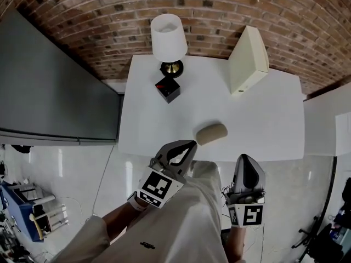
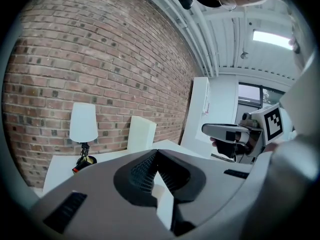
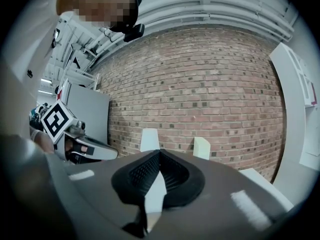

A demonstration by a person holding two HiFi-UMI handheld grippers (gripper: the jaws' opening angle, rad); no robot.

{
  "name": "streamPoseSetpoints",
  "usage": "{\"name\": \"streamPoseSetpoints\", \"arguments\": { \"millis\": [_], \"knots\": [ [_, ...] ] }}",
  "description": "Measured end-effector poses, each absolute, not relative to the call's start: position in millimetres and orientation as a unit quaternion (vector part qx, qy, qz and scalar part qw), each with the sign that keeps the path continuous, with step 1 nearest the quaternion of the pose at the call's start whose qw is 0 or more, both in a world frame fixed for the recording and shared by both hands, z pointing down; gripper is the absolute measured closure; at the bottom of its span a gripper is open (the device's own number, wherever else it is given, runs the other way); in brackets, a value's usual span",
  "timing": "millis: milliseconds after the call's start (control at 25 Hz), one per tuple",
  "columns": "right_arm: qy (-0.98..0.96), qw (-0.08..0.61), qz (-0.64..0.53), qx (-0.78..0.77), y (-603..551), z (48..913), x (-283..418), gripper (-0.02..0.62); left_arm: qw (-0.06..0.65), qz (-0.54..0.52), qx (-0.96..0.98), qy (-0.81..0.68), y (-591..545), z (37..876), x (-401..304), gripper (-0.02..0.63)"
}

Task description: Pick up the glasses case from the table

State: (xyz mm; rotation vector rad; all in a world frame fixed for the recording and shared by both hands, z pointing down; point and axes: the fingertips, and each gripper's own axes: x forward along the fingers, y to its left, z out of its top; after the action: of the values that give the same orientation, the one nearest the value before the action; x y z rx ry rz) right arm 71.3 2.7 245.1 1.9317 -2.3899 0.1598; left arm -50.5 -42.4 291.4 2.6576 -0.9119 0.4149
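Note:
The glasses case [image 1: 211, 133], a beige oblong pouch, lies on the white table [image 1: 263, 119] near its front edge. My left gripper [image 1: 191, 143] hovers just short of the case's left end, over the table's edge, and its jaws are shut and empty. My right gripper [image 1: 244, 156] hangs off the table's front edge, to the right of the case and nearer to me, also shut with nothing in it. In the left gripper view the shut jaws [image 2: 156, 152] hide the case. The right gripper view also shows shut jaws [image 3: 160, 152] and no case.
A white-shaded lamp [image 1: 169, 37] stands at the table's back, with a black cube [image 1: 168, 89] in front of it. A cream box [image 1: 248, 60] stands at the back right. A brick wall [image 1: 219, 15] runs behind the table and a grey panel [image 1: 49, 86] stands to its left.

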Motion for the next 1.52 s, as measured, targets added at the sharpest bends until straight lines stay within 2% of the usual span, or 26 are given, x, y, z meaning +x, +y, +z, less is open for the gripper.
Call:
{"name": "streamPoseSetpoints", "arguments": {
  "millis": [400,1040,1160,1280,1520],
  "knots": [
    [-0.777,0.036,0.080,0.623,-10.0,271.6,82.2,0.586,0.146,0.171,0.923,-0.313,-57.0,316.2,-32.2,0.598],
    [-0.790,0.060,0.106,0.601,-44.6,324.9,87.7,0.586,0.098,0.230,0.926,-0.284,-67.6,391.8,-24.1,0.595],
    [-0.790,0.059,0.098,0.602,-54.8,326.4,86.8,0.586,0.109,0.244,0.923,-0.277,-68.3,411.9,-26.8,0.556],
    [-0.793,0.054,0.105,0.598,-61.6,334.7,86.0,0.586,0.108,0.269,0.921,-0.259,-66.1,436.3,-25.8,0.458],
    [-0.802,0.043,0.109,0.586,-73.8,348.0,83.1,0.585,0.100,0.304,0.919,-0.231,-60.6,479.5,-21.7,0.410]
  ]
}}
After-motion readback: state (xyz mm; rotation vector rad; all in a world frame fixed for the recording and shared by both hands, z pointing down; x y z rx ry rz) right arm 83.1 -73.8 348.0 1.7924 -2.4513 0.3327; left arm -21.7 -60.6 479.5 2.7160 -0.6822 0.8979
